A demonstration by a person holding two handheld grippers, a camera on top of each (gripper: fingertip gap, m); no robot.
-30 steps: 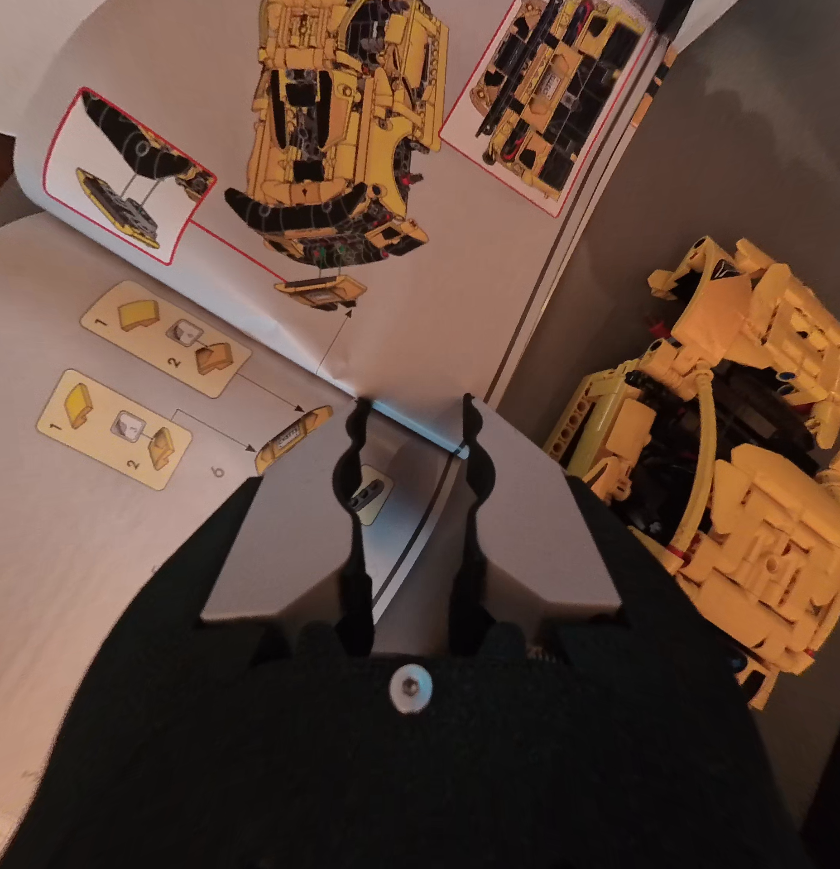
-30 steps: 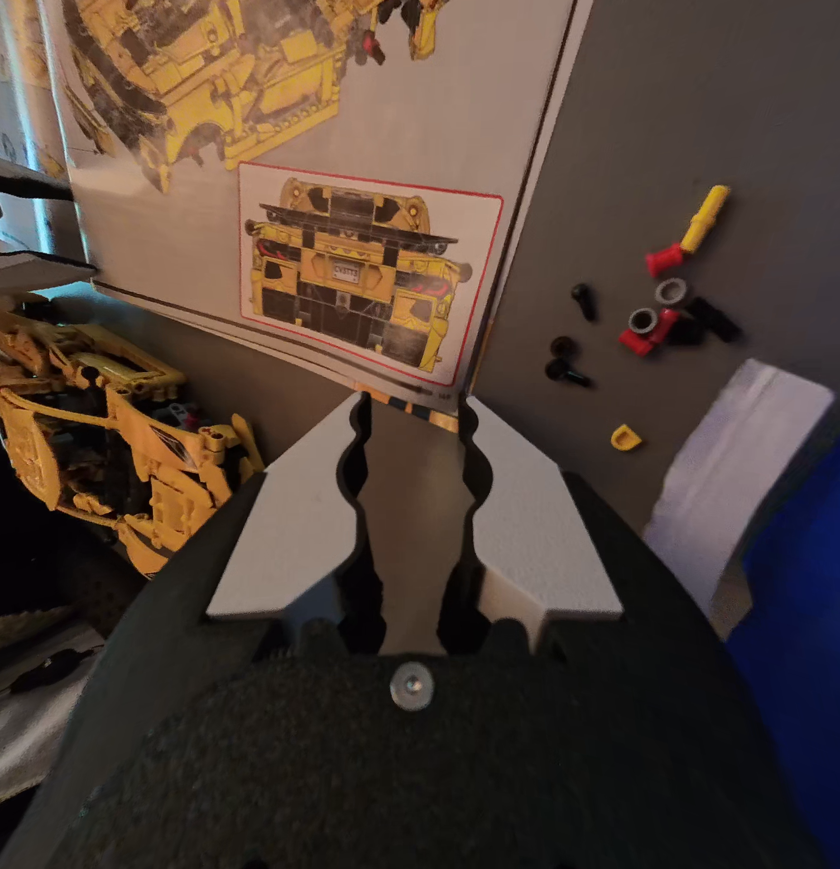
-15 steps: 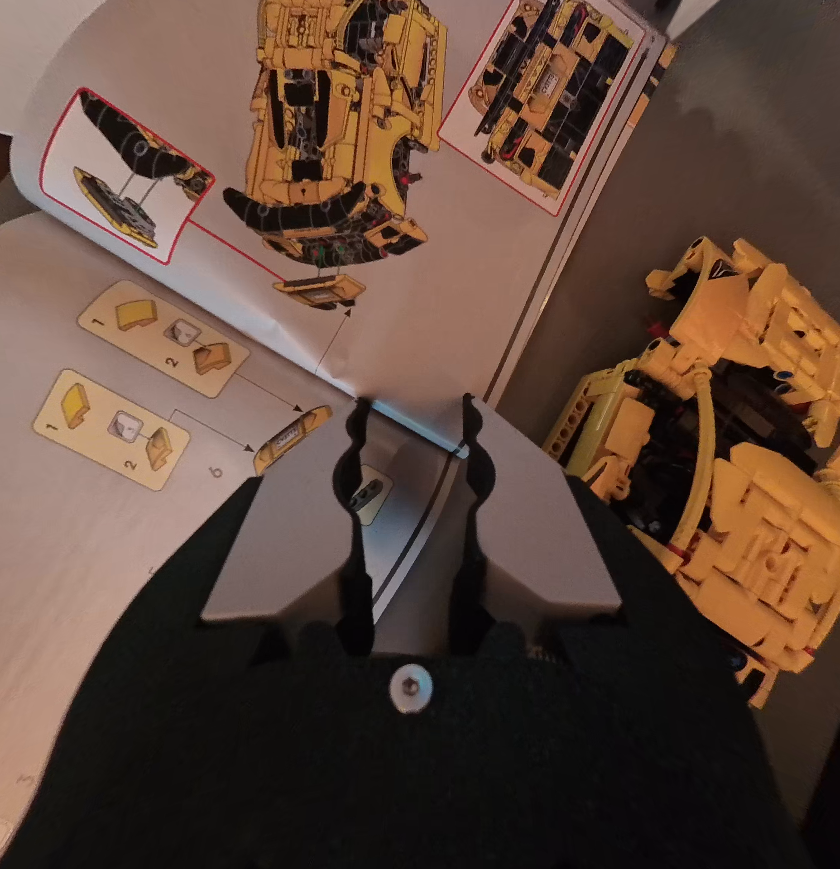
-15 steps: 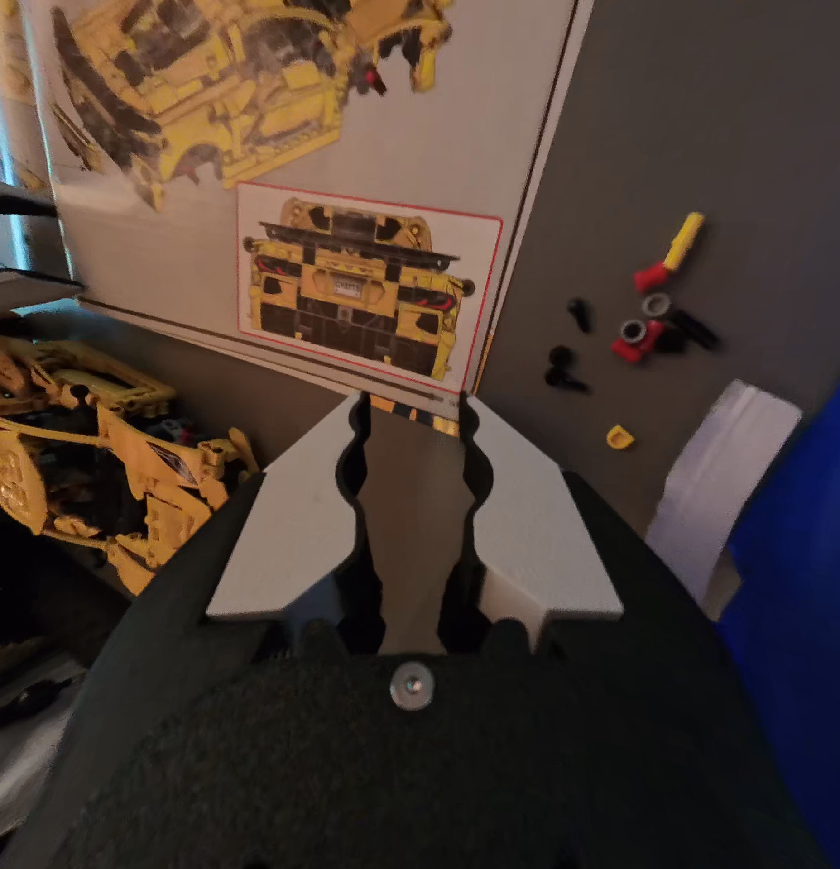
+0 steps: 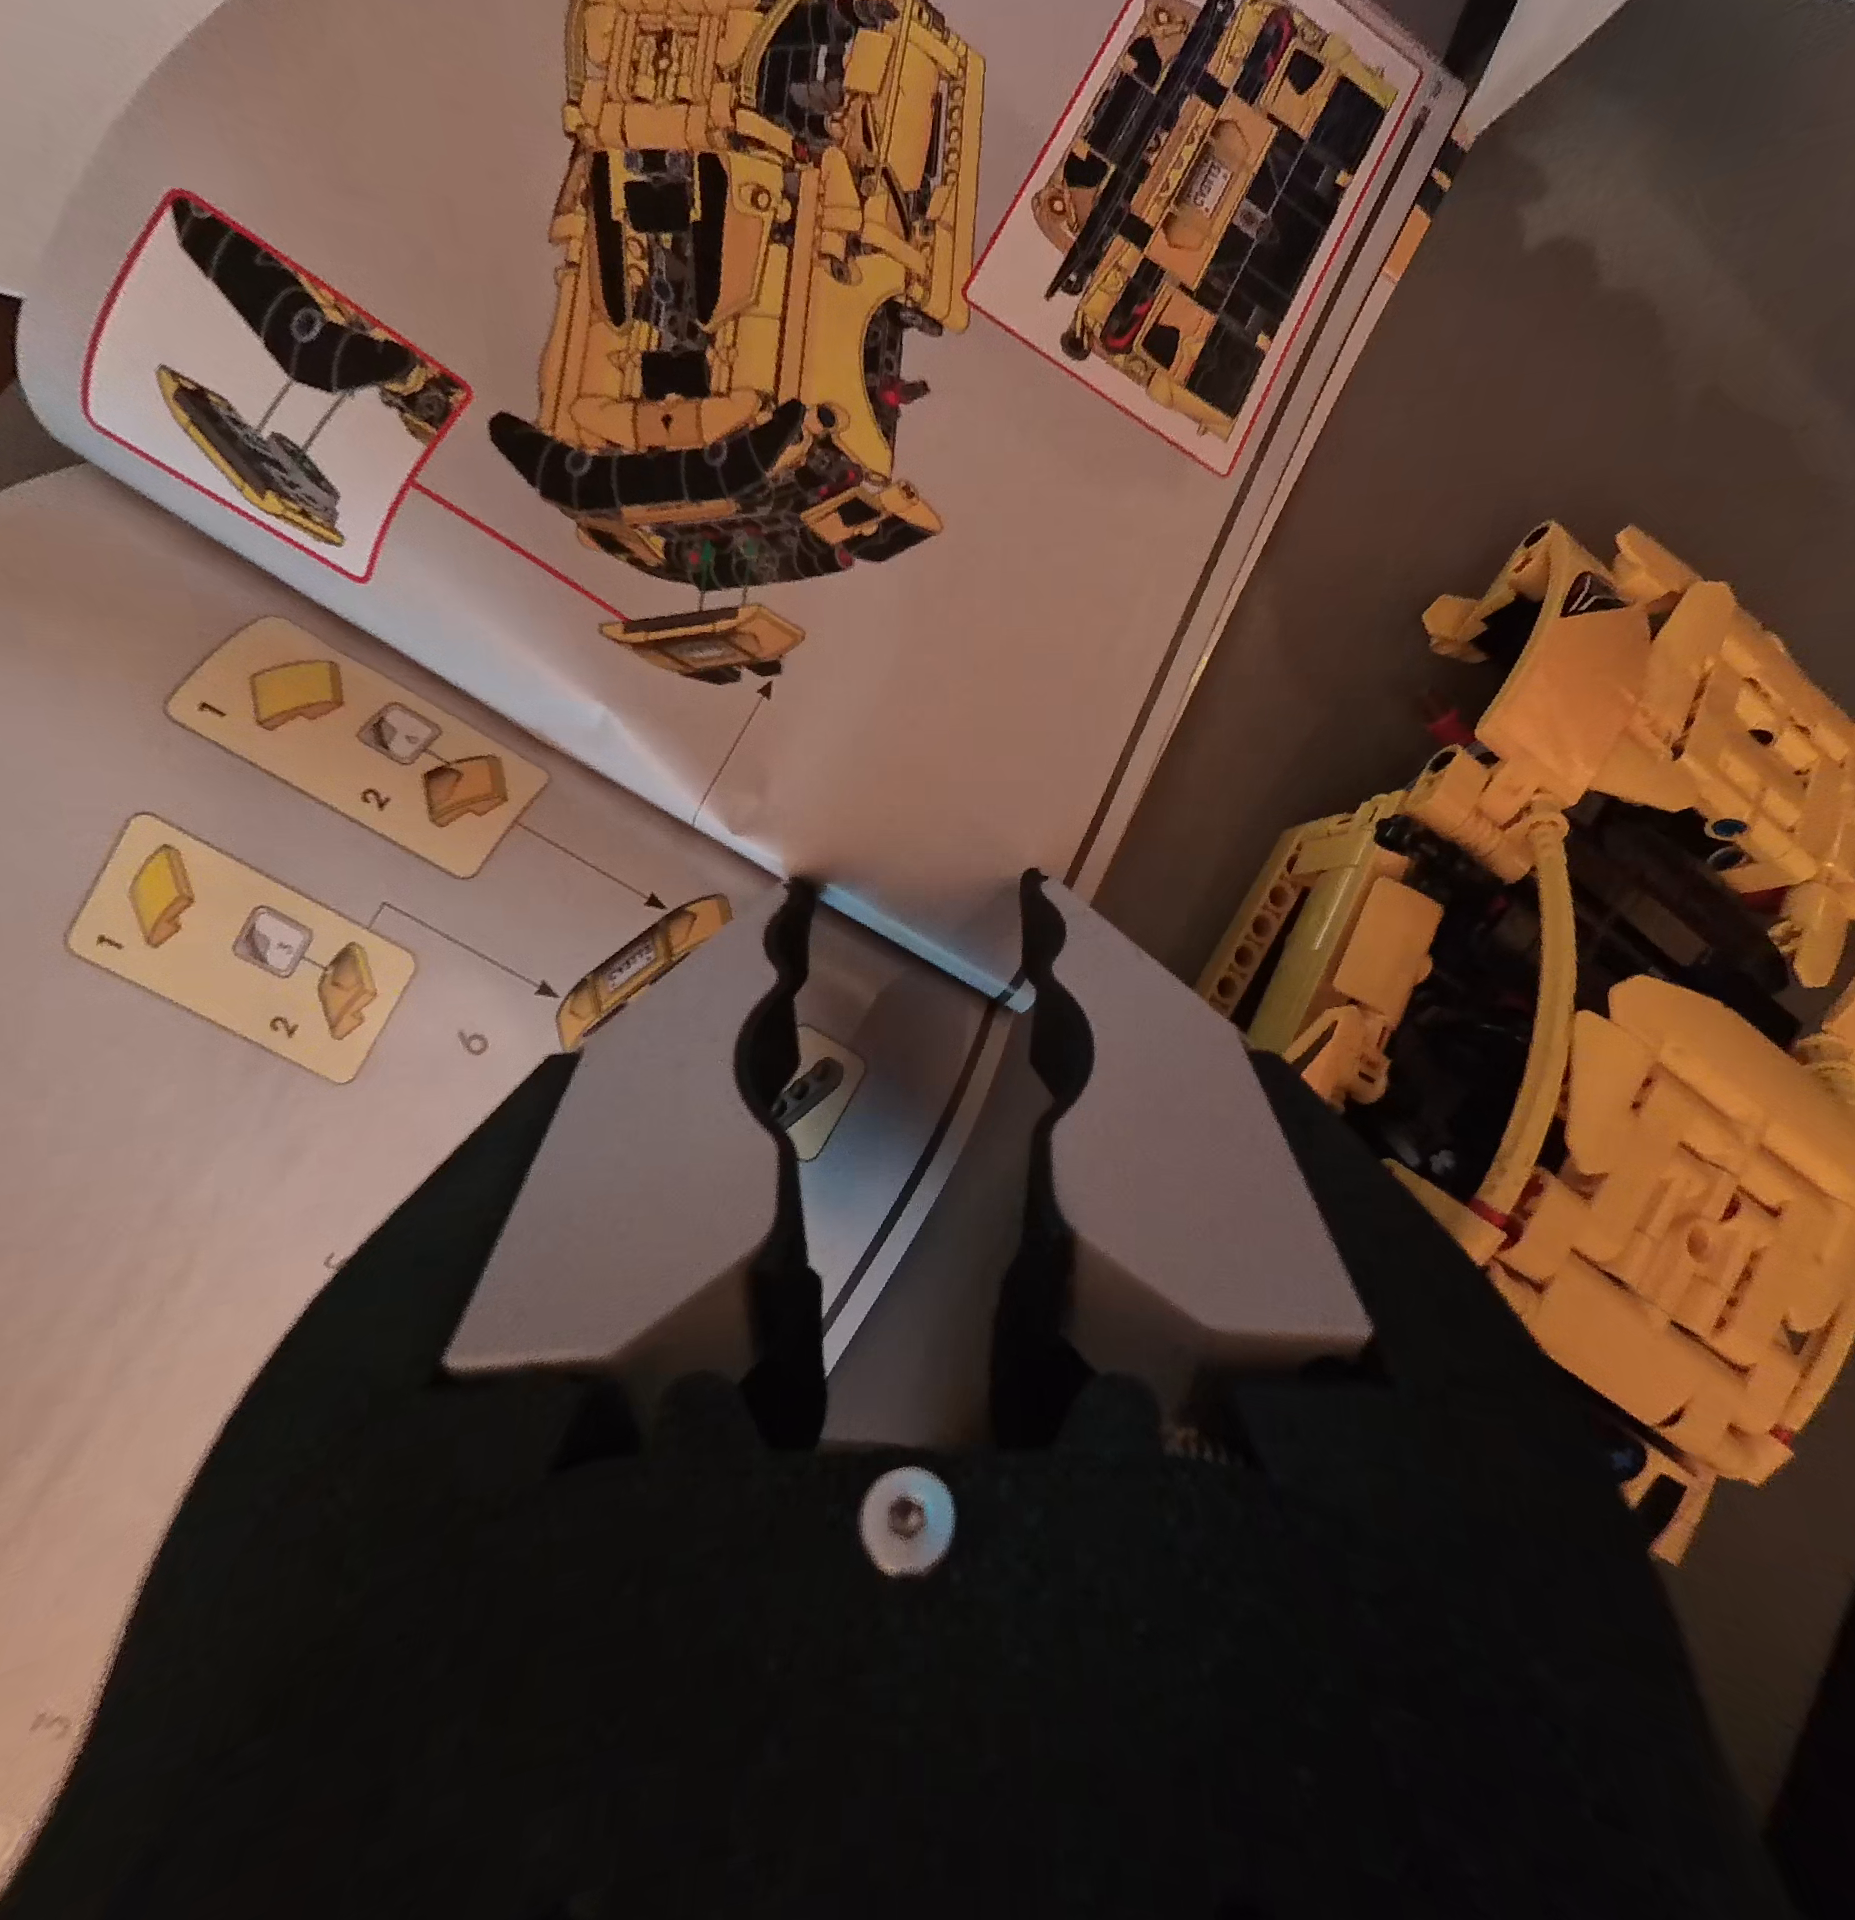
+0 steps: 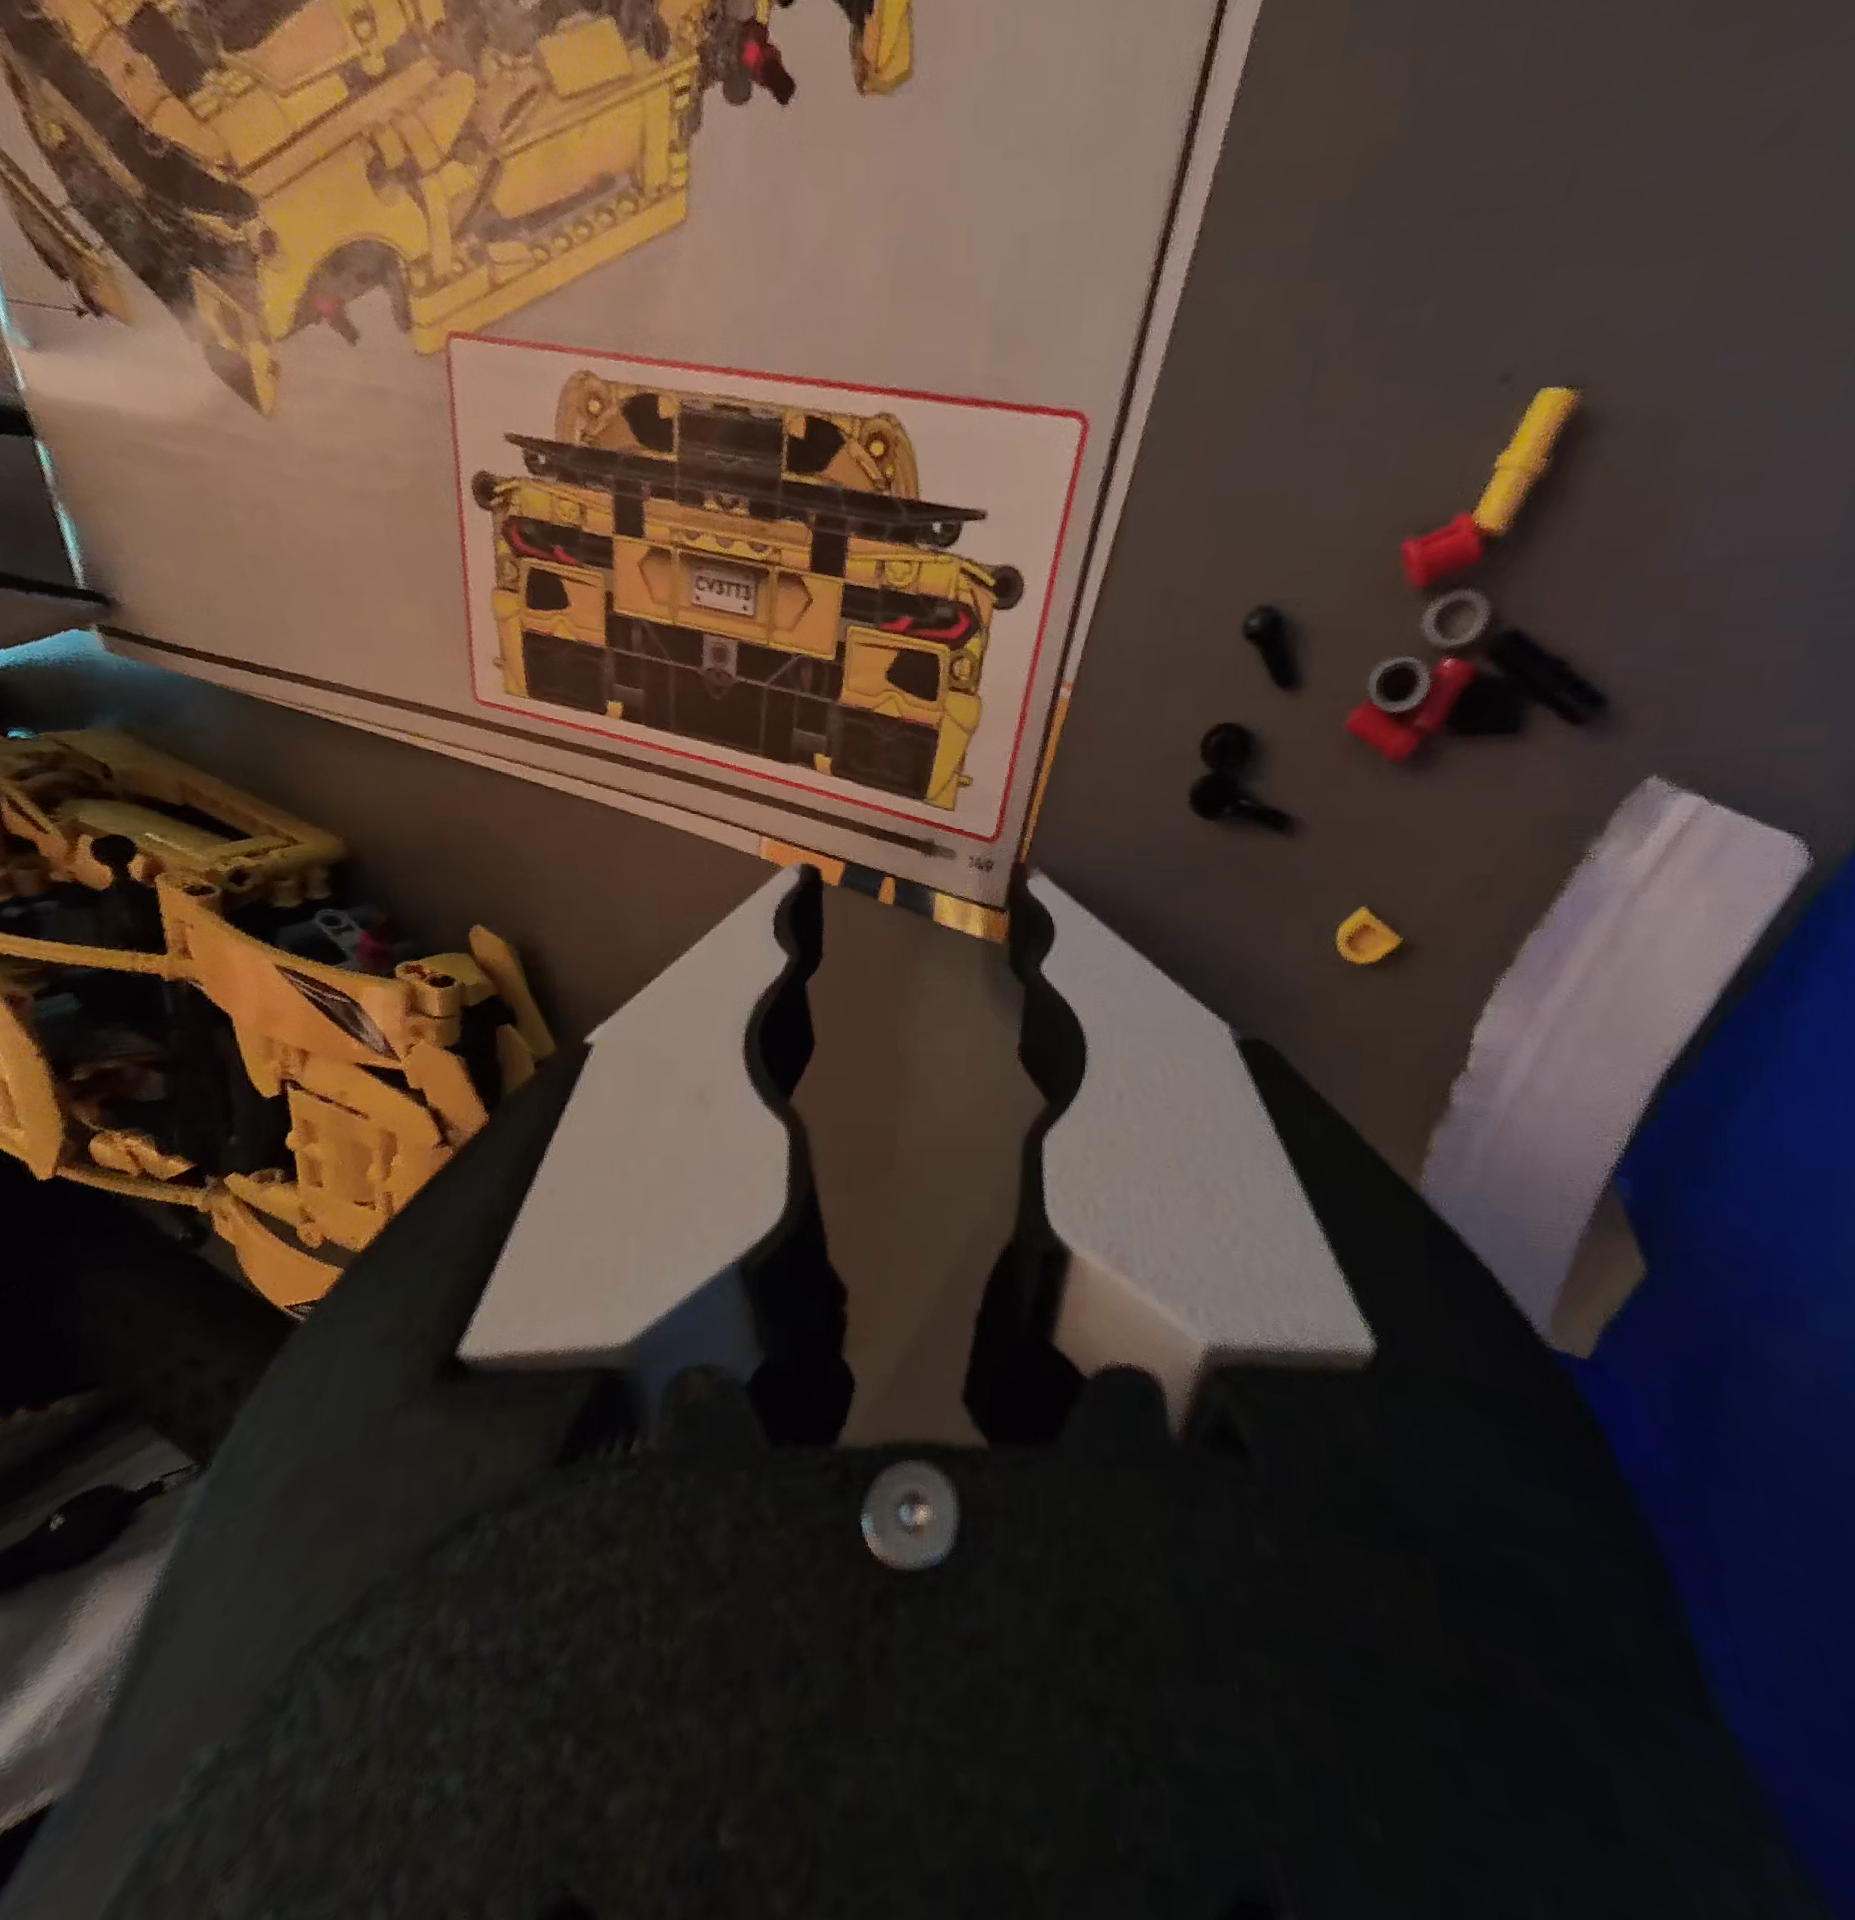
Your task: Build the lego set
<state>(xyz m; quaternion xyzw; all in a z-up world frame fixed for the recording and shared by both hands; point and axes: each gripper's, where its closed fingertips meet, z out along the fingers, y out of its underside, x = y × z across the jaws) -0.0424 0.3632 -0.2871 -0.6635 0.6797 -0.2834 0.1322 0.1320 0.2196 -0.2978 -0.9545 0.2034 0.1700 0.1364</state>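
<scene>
Left gripper (image 5: 907,899) parted and empty over the open instruction booklet (image 5: 933,717), yellow lego car (image 5: 1588,1039) to its right, right gripper (image 6: 907,883) likewise parted and empty, booklet corner just ahead, car at its left, loose small pieces (image 6: 1442,665) ahead-right on the grey table (image 6: 1525,208), white paper (image 6: 1588,1039) further right.

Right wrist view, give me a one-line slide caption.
Open right hand-held gripper hovers empty beside the instruction booklet, yellow lego car left, loose small parts right.

Yellow car model (image 5: 1588,1049) (black inside) — grey table (image 6: 1525,208).
</scene>
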